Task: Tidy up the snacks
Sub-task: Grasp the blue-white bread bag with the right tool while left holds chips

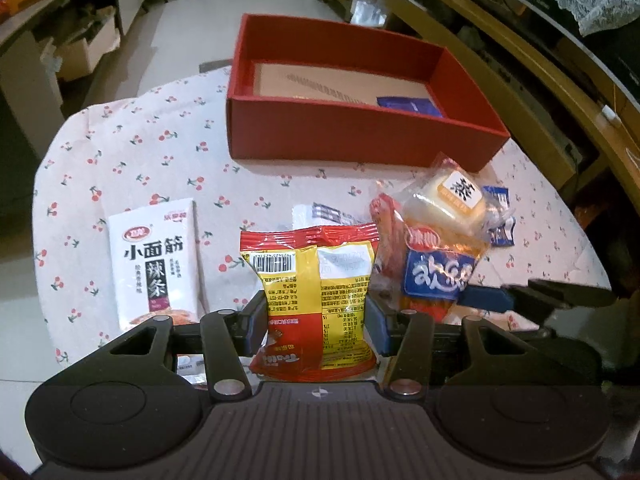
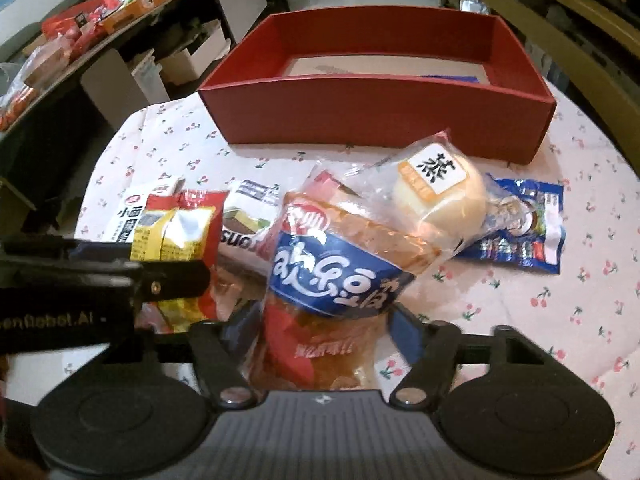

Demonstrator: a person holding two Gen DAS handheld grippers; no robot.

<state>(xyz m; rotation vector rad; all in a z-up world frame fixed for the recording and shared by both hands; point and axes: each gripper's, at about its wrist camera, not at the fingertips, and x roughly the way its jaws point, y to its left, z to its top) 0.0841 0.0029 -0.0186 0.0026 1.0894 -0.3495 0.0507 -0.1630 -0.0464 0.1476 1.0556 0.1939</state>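
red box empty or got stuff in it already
Nearly empty: the red box holds one blue packet on its cardboard floor; the other snacks lie outside.

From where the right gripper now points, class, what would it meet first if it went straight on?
Probably the orange bread bag with the blue label, already between the right gripper's fingers; the steamed bun packet lies beyond.

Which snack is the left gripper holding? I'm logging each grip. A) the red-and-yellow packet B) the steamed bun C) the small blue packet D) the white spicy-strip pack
A: in the left wrist view the left gripper has its pads pressed on both sides of the red-and-yellow packet, while the white pack lies flat on the tablecloth beside it.
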